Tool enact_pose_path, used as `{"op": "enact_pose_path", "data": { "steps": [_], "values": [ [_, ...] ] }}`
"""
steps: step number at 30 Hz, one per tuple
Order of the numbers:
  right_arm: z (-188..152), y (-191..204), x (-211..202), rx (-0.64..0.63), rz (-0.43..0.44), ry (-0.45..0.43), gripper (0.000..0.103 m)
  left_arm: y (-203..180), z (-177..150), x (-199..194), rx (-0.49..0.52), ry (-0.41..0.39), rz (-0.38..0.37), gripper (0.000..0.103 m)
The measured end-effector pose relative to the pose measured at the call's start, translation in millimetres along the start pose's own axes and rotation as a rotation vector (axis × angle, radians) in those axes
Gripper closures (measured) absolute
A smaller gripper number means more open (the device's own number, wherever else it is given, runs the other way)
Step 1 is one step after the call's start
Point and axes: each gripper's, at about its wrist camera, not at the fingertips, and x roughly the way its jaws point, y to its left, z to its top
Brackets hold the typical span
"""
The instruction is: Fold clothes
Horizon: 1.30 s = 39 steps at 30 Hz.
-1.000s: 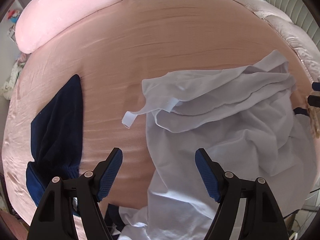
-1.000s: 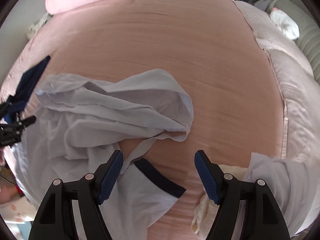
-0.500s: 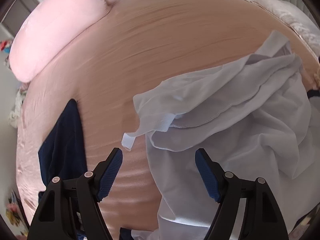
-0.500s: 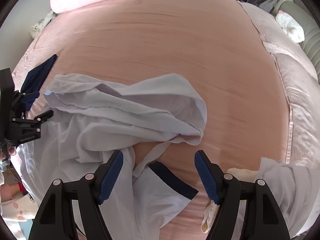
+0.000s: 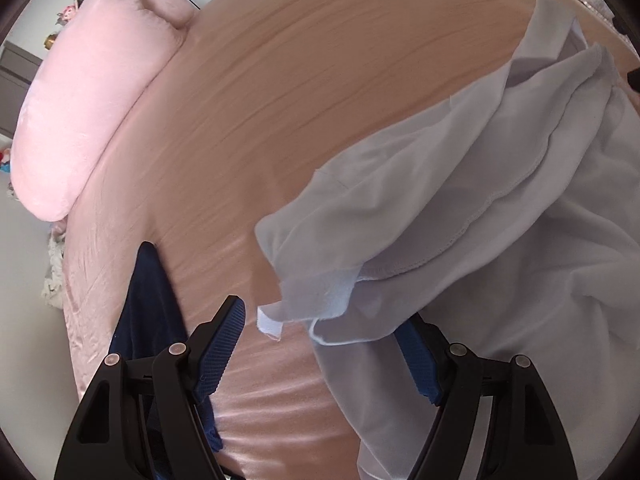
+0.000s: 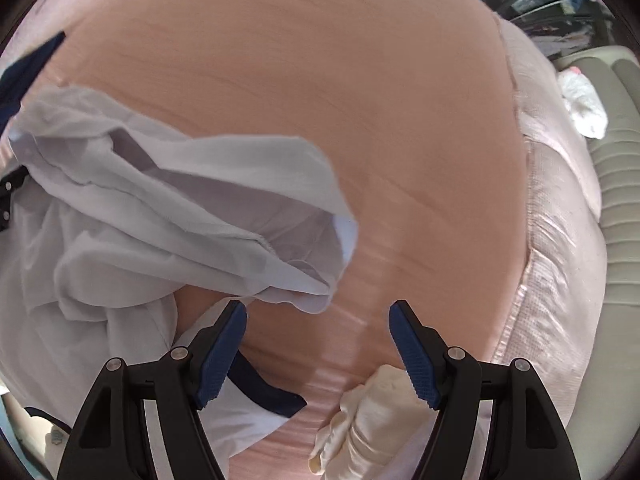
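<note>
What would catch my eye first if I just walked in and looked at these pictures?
Most striking is the crumpled pale blue garment heaped on the wide pink bed sheet, unfolded. Next come the two black grippers with blue pads, the left gripper and right gripper, both open above the cloth's edges. A plump pink pillow lies at the sheet's far left.

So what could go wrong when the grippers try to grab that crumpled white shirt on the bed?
1. The white shirt lies bunched in many layers, so the open left gripper may pinch several layers together and drag the whole heap.
2. The loose white strap at the left gripper's tips might get pinched instead of the shirt's edge.
3. The cream cloth lies under the open right gripper, and the dark blue garment is close, so either could get snagged.
</note>
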Motion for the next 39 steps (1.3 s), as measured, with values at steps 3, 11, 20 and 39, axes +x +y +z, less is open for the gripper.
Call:
{"op": "enact_pose_path", "data": {
  "steps": [3,11,20,39],
  "values": [
    [5,6,19,-0.001,0.01,0.06,0.03,-5,0,-1,0.017,-0.017,0.024,0.029],
    [25,3,22,0.051,0.005,-0.011,0.03,-4,4,-5,-0.032,-0.063,0.07,0.031],
    [41,-16,26,0.221,0.234,-0.077,0.058,14,6,3,-0.177,-0.062,-0.013,0.081],
    [50,-8,-31,0.321,0.121,-0.294,0.091,78,0,3,-0.51,-0.069,-0.148,0.1]
  ]
}}
